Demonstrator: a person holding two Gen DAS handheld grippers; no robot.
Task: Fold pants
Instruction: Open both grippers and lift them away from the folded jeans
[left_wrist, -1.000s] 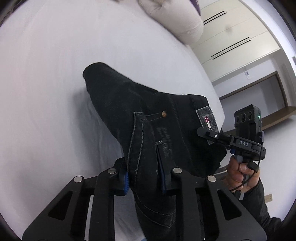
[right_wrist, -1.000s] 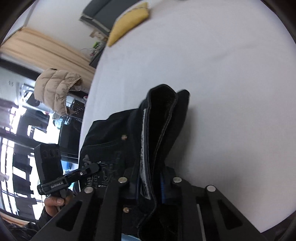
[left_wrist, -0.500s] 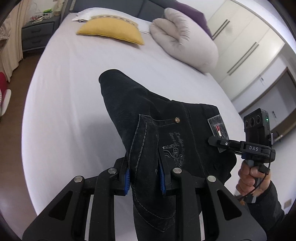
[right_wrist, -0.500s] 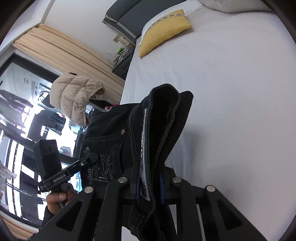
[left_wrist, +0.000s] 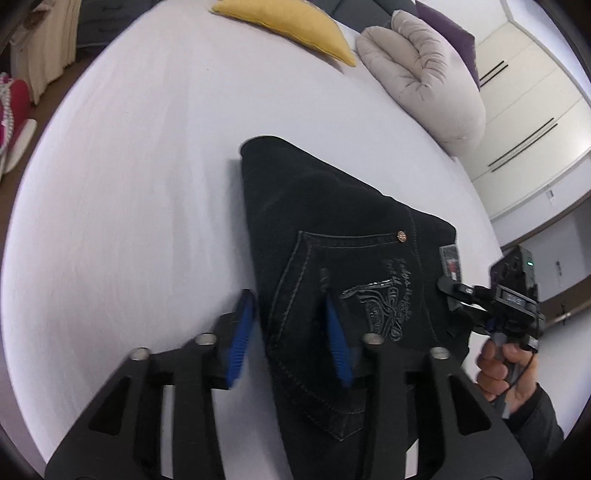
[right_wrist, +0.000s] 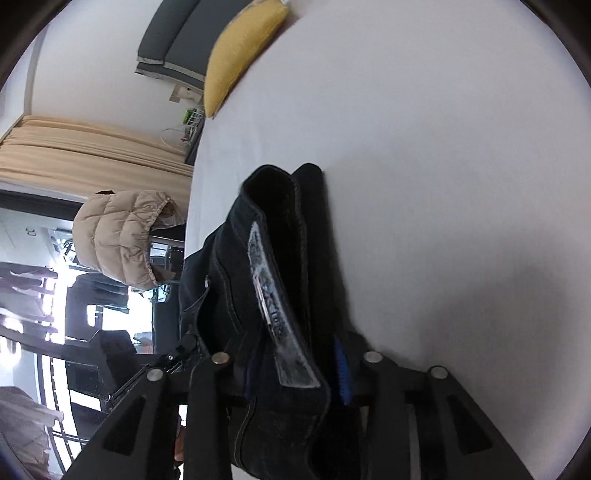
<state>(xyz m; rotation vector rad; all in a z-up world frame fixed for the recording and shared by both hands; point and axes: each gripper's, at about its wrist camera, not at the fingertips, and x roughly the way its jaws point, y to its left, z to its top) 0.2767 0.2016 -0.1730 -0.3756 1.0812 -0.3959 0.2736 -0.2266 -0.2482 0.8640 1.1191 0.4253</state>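
Folded black jeans lie on the white bed sheet, back pocket with a printed design facing up. My left gripper straddles the pocket end. Its jaws are opening, and the blue pads stand off the cloth that still lies between them. In the right wrist view the waistband edge with its label runs between the jaws of my right gripper, which are opening too. One blue pad shows clear of the fabric; the other is hidden behind the denim. A hand holds the right gripper at the jeans' far corner.
A yellow cushion and a rolled beige duvet lie near the bed's head. White wardrobes stand beyond. A beige puffer jacket hangs by the window, off the bed's side, and curtains hang behind it.
Both grippers carried the jeans down onto the sheet, where they now lie flatter. The jaws of both have widened, and the pads have come off the denim.
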